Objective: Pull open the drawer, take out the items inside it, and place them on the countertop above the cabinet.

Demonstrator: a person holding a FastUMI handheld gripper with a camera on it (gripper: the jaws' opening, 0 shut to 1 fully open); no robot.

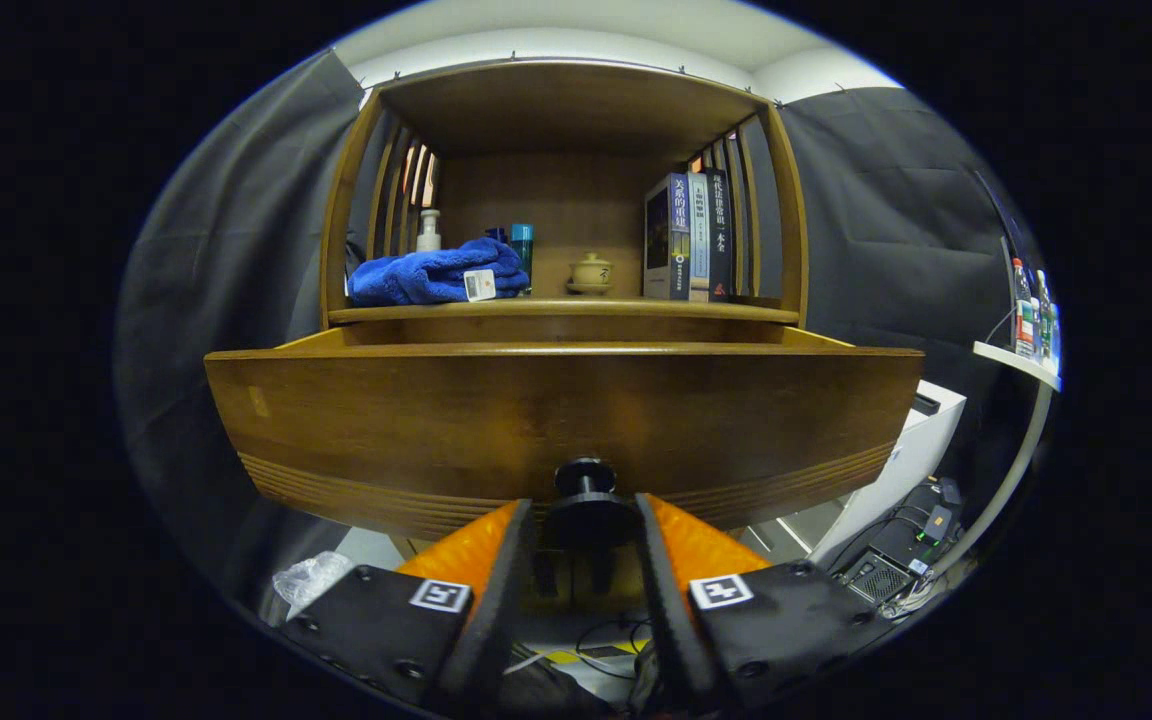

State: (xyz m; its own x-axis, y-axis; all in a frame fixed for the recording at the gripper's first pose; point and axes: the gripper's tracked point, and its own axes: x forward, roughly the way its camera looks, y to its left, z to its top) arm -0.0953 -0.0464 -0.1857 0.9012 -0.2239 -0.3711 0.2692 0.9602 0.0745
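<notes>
We have the gripper (pixel 586 520) pinching the dark round knob (pixel 586 500), its 2 fingers pressed on either side of it. The knob sits low on the wooden drawer front (pixel 556 420), and the drawer (pixel 316 342) stands pulled out toward us from the cabinet, so we judge the opening step is nearly done. From behind the knob we cannot see into the drawer. Above and beyond the knob lies the countertop (pixel 561 311), carrying a blue towel (pixel 431 275), a small lidded pot (pixel 591 271) and 3 books (pixel 691 238). Next we should release the knob, lift over the drawer front and reach inside.
</notes>
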